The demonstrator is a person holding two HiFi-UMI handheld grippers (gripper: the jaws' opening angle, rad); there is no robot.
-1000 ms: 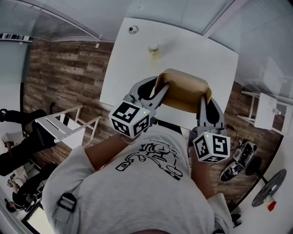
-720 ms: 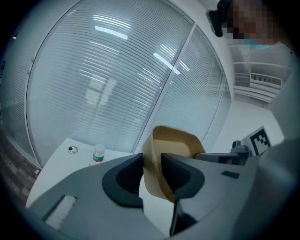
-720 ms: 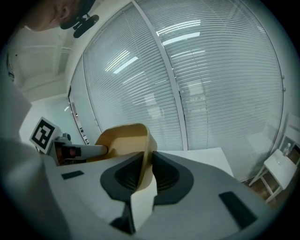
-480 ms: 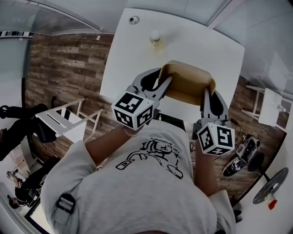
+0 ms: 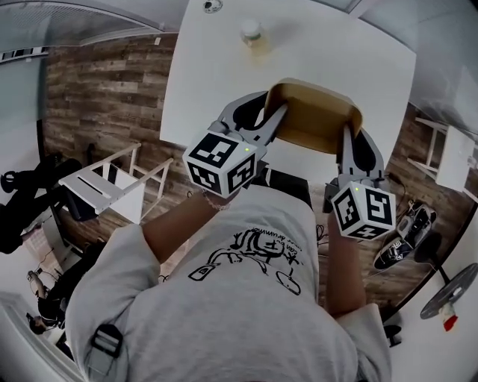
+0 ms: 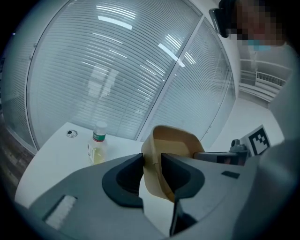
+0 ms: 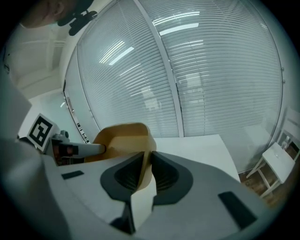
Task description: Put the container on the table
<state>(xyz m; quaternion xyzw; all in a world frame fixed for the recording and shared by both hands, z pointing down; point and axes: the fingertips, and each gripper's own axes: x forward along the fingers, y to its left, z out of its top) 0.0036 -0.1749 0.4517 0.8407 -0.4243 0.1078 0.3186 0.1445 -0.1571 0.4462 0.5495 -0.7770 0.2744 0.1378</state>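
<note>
A tan, open-topped container (image 5: 317, 112) hangs in the air over the near edge of the white table (image 5: 224, 67). My left gripper (image 5: 270, 119) is shut on the container's left wall (image 6: 152, 161), one jaw inside and one outside. My right gripper (image 5: 347, 134) is shut on the right wall (image 7: 146, 176) in the same way. Both gripper views look along the jaws with the container (image 7: 122, 140) between the two hands, and each shows the other gripper's marker cube beyond it.
A small clear bottle (image 5: 254, 36) with a white cap and yellowish liquid stands at the table's far side (image 6: 97, 147). A round insert (image 5: 212, 6) sits near the far left corner. A white chair (image 5: 112, 190) stands left on the wooden floor, another (image 5: 452, 160) at the right.
Both grippers have come down together with the container held between them, closer to the table's near edge. The grips look unchanged.
</note>
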